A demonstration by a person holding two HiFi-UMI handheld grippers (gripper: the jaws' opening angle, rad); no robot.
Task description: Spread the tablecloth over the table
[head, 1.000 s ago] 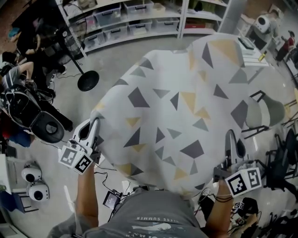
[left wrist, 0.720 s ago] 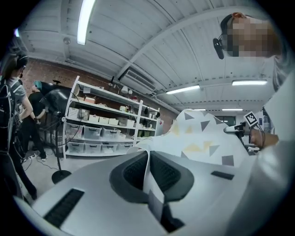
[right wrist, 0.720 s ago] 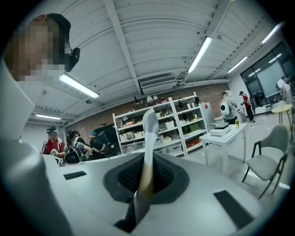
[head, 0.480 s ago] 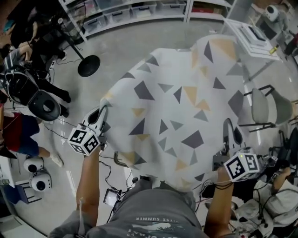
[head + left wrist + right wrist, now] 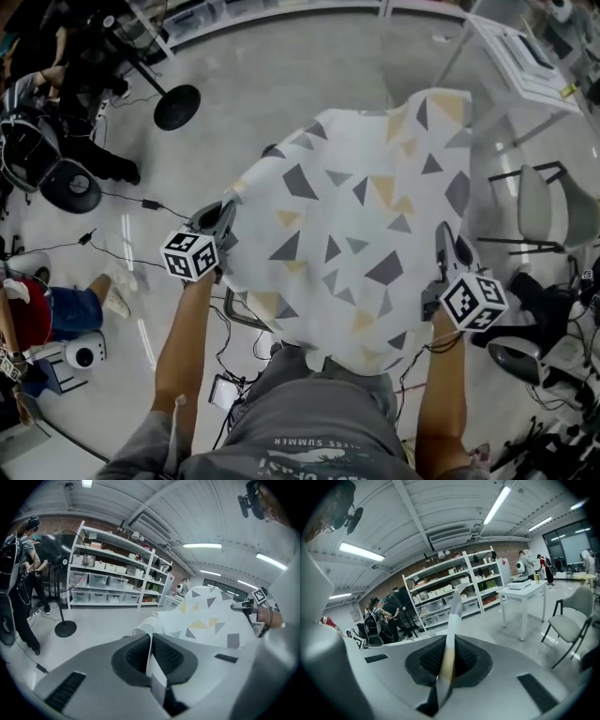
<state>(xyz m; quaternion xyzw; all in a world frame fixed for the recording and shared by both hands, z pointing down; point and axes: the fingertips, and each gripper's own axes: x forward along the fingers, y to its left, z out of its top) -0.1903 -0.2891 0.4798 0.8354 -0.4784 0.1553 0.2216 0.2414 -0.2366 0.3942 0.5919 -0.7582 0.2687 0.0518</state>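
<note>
Triangle-patterned tablecloth held aloft by both grippers

The tablecloth (image 5: 361, 225) billows in the air above the floor (image 5: 281, 103), its long axis running away from the person. The left gripper (image 5: 225, 212) and right gripper (image 5: 444, 238) jaws are clenched on its near edge, one at each end.

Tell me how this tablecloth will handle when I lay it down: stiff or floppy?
Probably floppy and light: the tablecloth billows in a dome between the left gripper and right gripper. Its thin edge is pinched flat in both sets of jaws, so it may slip if tugged hard.
</note>
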